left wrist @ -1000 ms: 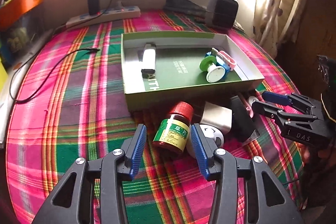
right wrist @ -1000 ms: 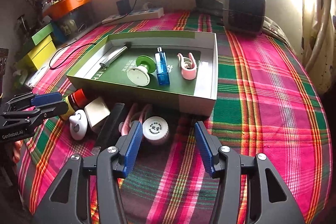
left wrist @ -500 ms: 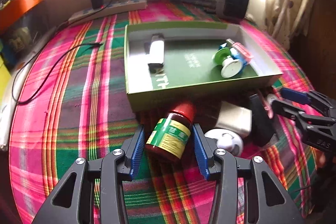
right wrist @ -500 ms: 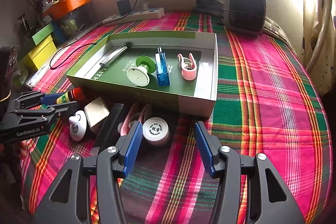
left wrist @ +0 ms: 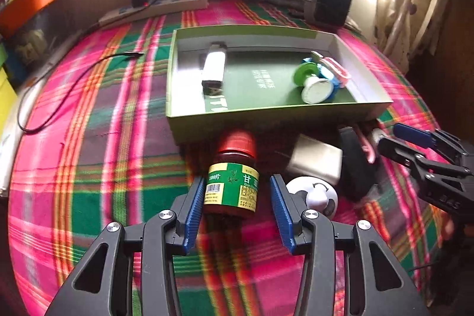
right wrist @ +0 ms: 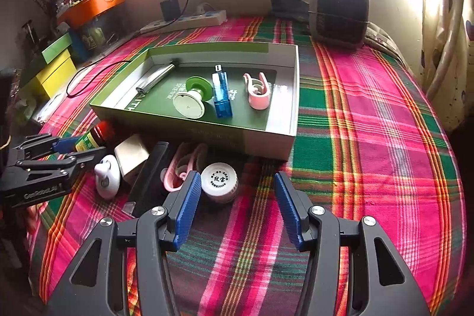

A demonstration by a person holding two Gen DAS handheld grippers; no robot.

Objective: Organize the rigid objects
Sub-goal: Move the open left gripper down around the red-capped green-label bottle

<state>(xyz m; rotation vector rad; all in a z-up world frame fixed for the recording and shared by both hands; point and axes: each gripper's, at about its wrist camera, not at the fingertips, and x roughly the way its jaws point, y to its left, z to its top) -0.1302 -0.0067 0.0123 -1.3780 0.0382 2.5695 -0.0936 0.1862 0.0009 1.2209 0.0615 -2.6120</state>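
Progress, judged from layout: partly done. The green box (right wrist: 284, 96) sat on the plaid cloth (right wrist: 370, 123), toward its window edge, and already held four items: a silver-white bar (left wrist: 214, 65) at the box's left end, then a green-and-white spool (right wrist: 192, 99), a blue lighter-like piece (right wrist: 221, 92) and a pink clip (right wrist: 257, 92) toward the right end.

Left to sort, all on the cloth just outside the box's near wall: the brown medicine bottle (left wrist: 232, 172) with red cap and green label, lying on its side, cap toward the box; a beige square block (left wrist: 315, 160); a white rounded gadget (left wrist: 314, 194); a black flat bar (right wrist: 151, 176); a pink looped piece (right wrist: 182, 165); a white round jar lid (right wrist: 219, 182). Roughly six pieces out, four in.

Left gripper (left wrist: 237, 199): pitched steeply down at the cloth, jaws released and straddling the bottle's lower body. The left pad looked to be at or touching the label; a clear gap showed on the right, so no grasp yet.

Right gripper (right wrist: 234, 197): also angled down, jaws released, holding nothing. The white jar lid lay just beyond the tips, nearer the left pad, not between them. It hung near the right end of the box's near wall.

Judgement: bottle was the piece in hand; closing on it would come next.
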